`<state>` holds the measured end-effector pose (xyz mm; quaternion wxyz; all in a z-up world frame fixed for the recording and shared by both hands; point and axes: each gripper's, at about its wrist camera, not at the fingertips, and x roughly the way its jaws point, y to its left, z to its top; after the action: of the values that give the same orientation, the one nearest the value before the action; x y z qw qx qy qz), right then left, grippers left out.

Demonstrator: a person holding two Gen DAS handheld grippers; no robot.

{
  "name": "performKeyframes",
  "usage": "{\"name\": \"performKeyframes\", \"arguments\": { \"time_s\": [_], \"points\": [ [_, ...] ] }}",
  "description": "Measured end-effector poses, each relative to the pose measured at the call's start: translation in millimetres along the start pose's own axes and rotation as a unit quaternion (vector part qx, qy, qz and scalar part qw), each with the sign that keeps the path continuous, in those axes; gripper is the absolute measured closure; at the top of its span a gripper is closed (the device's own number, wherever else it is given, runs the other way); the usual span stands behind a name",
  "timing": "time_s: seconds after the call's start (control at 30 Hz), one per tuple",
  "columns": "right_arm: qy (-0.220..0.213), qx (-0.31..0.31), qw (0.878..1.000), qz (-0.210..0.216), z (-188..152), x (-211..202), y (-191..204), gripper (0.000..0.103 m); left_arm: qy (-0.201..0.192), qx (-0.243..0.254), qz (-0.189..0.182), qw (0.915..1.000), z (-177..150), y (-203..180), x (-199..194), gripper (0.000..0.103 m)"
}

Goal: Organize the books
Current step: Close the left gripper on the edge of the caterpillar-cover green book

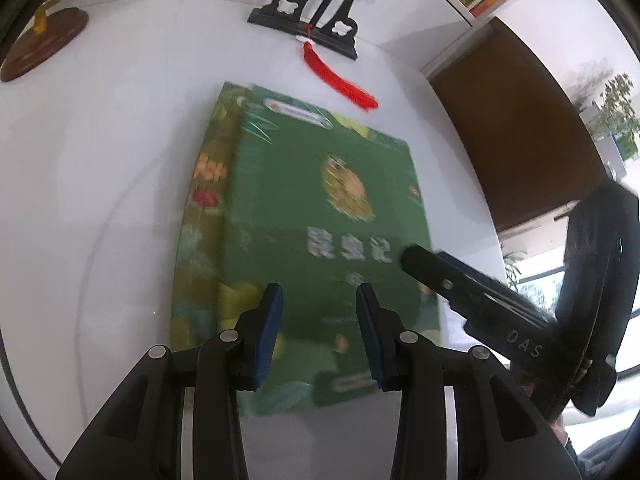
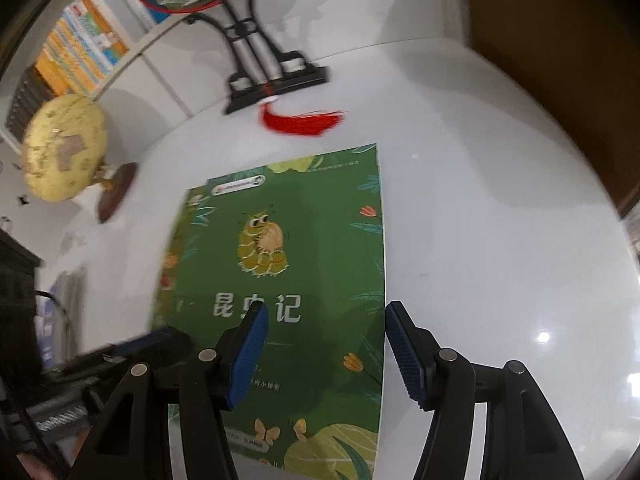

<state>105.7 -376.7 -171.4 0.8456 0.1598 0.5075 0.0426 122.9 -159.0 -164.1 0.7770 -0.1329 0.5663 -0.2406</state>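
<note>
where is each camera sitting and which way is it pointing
Left wrist: rides the left gripper, looking down along its open fingers at the green book on the white table; the right gripper enters from the right.
Right wrist: rides the right gripper, open above the same book, with a globe at left.
Shared: the book, table, red tassel and black stand.
</note>
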Motion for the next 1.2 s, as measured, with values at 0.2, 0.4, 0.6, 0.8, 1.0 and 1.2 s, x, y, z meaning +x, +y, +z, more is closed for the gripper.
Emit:
{"name": "performKeyframes", "arguments": {
  "time_s": [0.2, 0.4, 0.6, 0.8, 1.0, 1.2],
  "points": [
    [0.021, -0.041, 0.998, 0.030, -10.9, 11.8, 39.5, 0.043, -0.021, 0.009, 0.042, 0.9989, -18.3, 8.4, -24.3, 0.068],
    [0.023, -0.046, 0.999, 0.007, -10.3, 21.3, 48.3, 0.043, -0.058, -0.017, 0.065, 0.9961, 6.2, 45.1, -44.4, 0.068],
    [0.021, -0.070, 0.997, -0.002, -1.4, 28.0, 53.7, 0.043, -0.034, -0.027, 0.058, 0.9973, 22.5, 59.7, -20.5, 0.068],
    [0.023, -0.117, 0.993, -0.005, 6.6, 39.2, 67.1, 0.036, -0.039, -0.028, 0.060, 0.9971, 17.9, 63.4, -17.9, 0.068],
    [0.016, -0.115, 0.993, -0.015, 7.2, 39.7, 67.1, 0.036, -0.039, -0.036, 0.067, 0.9963, 16.5, 70.0, -19.1, 0.068],
    [0.016, -0.114, 0.993, -0.021, 6.8, 39.0, 68.4, 0.036, -0.036, -0.026, 0.060, 0.9972, 14.9, 63.0, -14.9, 0.065]
  ]
}}
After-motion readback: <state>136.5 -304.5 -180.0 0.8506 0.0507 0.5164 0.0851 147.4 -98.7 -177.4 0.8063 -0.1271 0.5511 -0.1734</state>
